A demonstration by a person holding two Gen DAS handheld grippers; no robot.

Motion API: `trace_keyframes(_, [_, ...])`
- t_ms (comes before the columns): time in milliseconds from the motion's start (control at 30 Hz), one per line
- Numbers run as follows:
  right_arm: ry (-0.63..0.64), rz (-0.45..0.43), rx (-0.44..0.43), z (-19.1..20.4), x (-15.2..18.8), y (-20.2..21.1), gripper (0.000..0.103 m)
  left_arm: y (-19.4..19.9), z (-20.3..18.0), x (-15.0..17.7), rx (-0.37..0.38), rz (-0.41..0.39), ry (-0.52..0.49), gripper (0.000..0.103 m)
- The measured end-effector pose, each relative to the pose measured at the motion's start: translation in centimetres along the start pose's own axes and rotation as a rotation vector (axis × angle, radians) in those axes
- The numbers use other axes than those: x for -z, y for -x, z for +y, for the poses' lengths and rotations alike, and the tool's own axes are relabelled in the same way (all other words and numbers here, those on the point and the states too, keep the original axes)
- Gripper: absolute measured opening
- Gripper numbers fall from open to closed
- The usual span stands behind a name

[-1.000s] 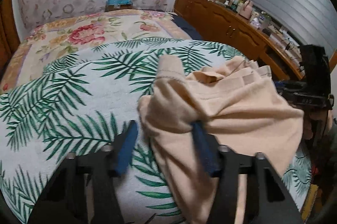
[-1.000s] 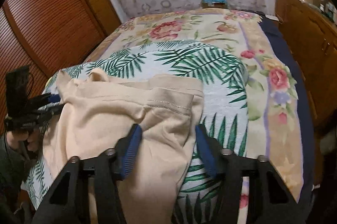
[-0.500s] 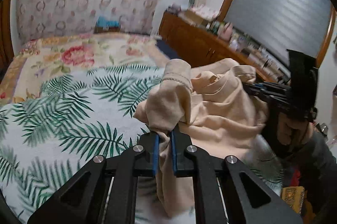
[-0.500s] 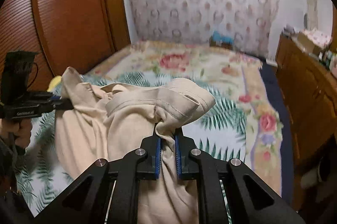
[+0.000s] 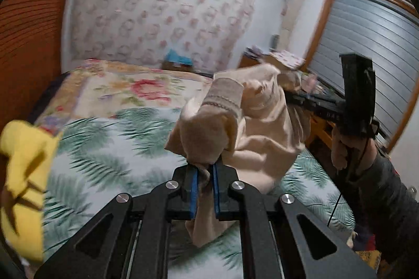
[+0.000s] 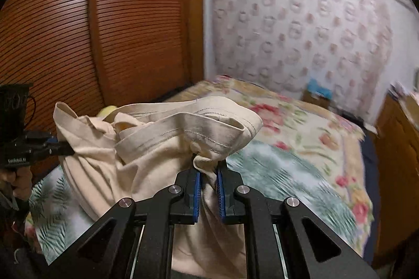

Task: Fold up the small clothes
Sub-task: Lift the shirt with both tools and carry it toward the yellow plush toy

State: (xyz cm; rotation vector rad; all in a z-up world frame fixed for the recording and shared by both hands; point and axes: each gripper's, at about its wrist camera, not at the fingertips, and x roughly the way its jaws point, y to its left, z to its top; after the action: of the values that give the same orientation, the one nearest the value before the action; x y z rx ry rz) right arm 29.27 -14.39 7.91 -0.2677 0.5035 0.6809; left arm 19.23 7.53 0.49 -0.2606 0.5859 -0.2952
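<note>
A beige garment [image 5: 251, 127] with a stitched hem hangs bunched above the bed. My left gripper [image 5: 204, 170] is shut on one of its corners; it also shows in the right wrist view [image 6: 59, 145], where it holds the far left end. My right gripper [image 6: 208, 170] is shut on the other hemmed corner of the garment [image 6: 162, 145]; it also shows in the left wrist view [image 5: 288, 95] at the right. The cloth sags between the two grippers, lifted off the palm-leaf sheet [image 5: 110, 148].
A yellow garment [image 5: 23, 174] lies at the left edge of the bed. A floral quilt [image 6: 288, 116] covers the far half of the bed. A wooden slatted wardrobe [image 6: 91, 30] stands on the left, a wooden dresser [image 6: 398, 148] on the right.
Both grippers closed on the garment's corners and lifted it off the bed. It now hangs higher between them, and both views tilt up toward the wall.
</note>
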Motion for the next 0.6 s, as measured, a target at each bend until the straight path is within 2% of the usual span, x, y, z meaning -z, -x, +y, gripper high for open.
trace_keyframes(200, [0.133,0.031,-0.065,5.0,-5.6,-10.9,0.011,0.3,8.0,1.9,-0.140,0.010,0.098,0.010])
trace_keyframes(267, [0.169,0.054,-0.085,6.9,-7.0,-15.0,0.011,0.2,10.6,2.5,-0.162,0.013,0.151,0.010])
trace_keyframes(500, [0.298,0.121,-0.165,13.2,-10.1,-26.1,0.011,0.2,14.6,5.3,-0.243,0.027,0.226,0.010])
trace_keyframes(600, [0.327,0.147,-0.182,13.6,-11.0,-29.6,0.011,0.1,15.4,6.4,-0.256,0.029,0.265,0.010])
